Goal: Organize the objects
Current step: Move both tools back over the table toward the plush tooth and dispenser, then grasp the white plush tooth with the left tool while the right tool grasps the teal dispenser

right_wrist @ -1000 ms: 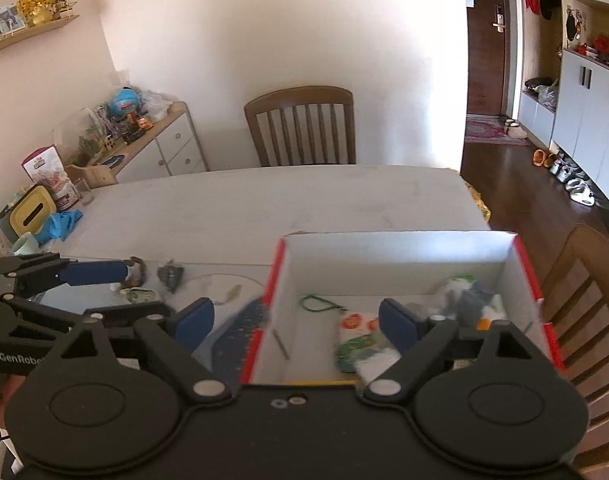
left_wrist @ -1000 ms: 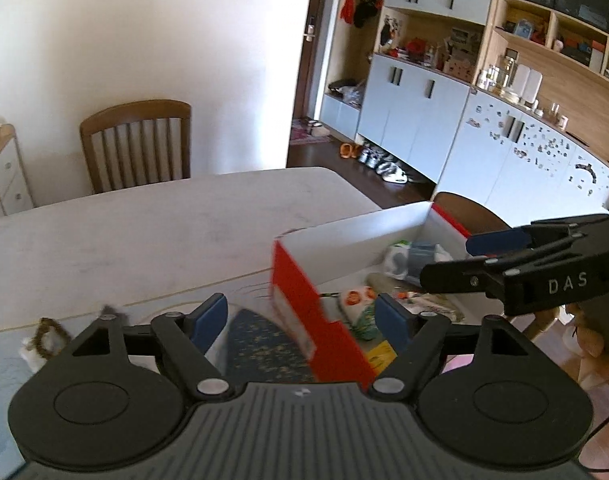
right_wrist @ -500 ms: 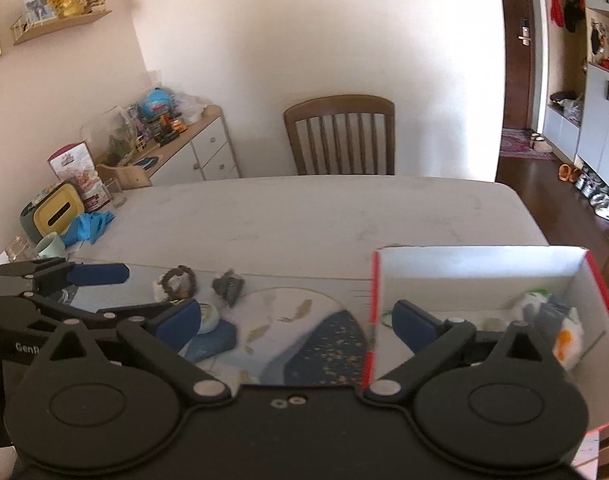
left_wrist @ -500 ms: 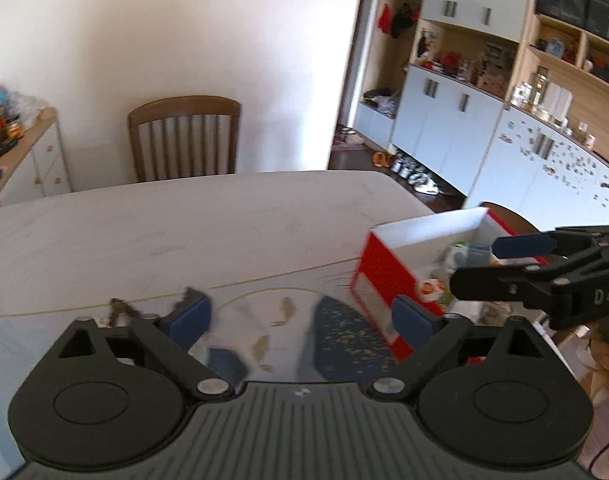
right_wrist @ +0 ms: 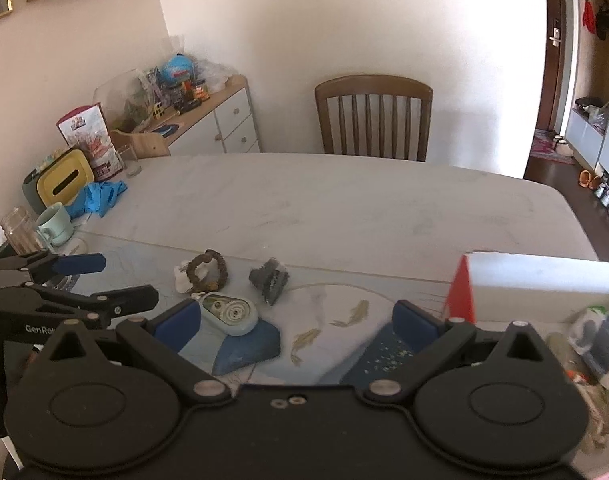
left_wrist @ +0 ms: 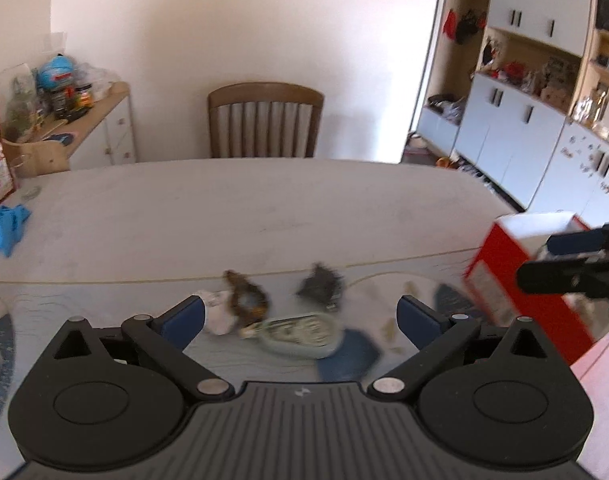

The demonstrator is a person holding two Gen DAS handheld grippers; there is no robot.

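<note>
Filling most of both views, a long pale desk (right_wrist: 344, 208) with a faintly marbled, matte top stands in a room with a plain white wall, a slatted wooden chair (right_wrist: 372, 116) at its far side, a low white sideboard (right_wrist: 212, 128) crowded with clutter, and tall white-and-wood cabinets (left_wrist: 520, 120) along the right. A glossy mat (right_wrist: 324, 320) printed with blue shapes and small gold fish covers the near part of the desk. At the right end sits an open cardboard box (right_wrist: 544, 276), red outside and white inside, with several packets in it. A yellow tissue holder (right_wrist: 64, 180), a mint mug (right_wrist: 56, 220) and a crumpled blue cloth (right_wrist: 100, 196) lie at the left edge.

Both tools are empty. The left gripper (left_wrist: 300, 316) has just been opening and its jaws stand wide apart, above the small things. The right gripper (right_wrist: 296, 320) also stands wide apart, nothing between its blue pads; the partial lettering "GenRo" shows on the other tool's side.

On the mat, close together, lie an oval pale-green correction-tape dispenser (right_wrist: 230, 314), a ring of brown beads (right_wrist: 206, 272) resting on a small white lump (right_wrist: 180, 280), and a dark crumpled object (right_wrist: 270, 278), too blurred to identify.
</note>
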